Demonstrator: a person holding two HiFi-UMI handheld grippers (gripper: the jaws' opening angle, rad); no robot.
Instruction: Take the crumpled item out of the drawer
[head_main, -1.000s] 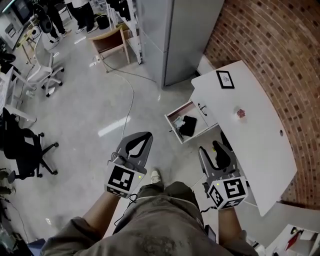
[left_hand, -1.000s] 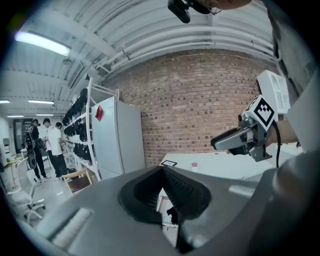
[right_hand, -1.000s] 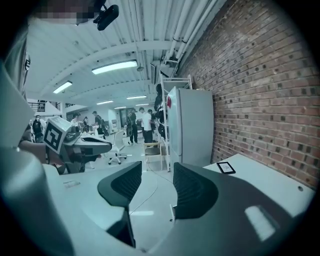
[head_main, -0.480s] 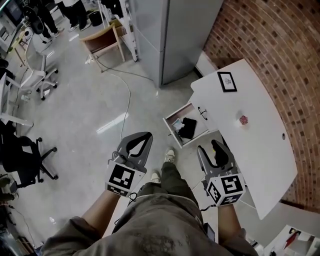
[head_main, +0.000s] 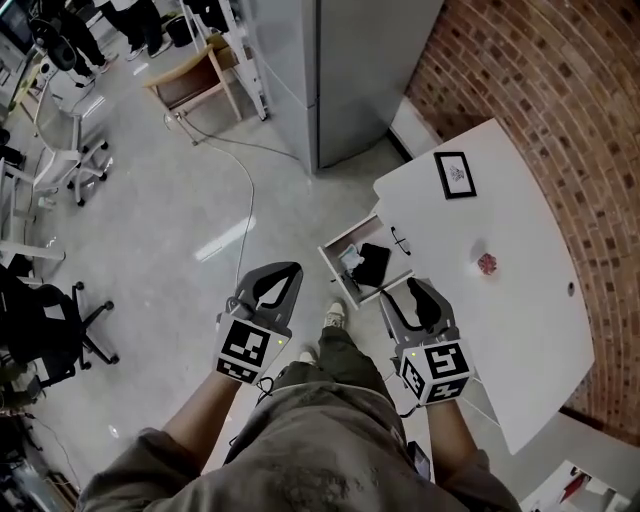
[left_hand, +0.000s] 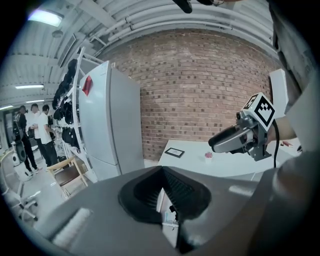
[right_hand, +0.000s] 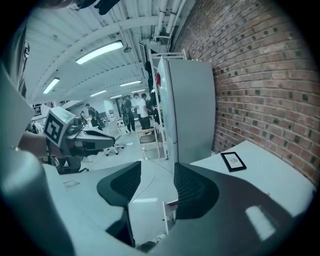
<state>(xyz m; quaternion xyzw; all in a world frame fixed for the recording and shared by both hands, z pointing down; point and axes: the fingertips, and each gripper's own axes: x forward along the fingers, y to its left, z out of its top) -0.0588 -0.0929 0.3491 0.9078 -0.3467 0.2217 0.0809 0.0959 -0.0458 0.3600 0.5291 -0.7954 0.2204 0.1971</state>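
Drawer holds crumpled item beyond left tongs and right tongs.

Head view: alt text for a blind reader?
Open drawer of a white desk, with a crumpled item and a black item inside. A person holds two empty grippers short of it: left gripper shut, right gripper open.

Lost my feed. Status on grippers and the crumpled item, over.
Left gripper shut, right gripper open, both empty. Crumpled item in open drawer, untouched. Black item beside it.
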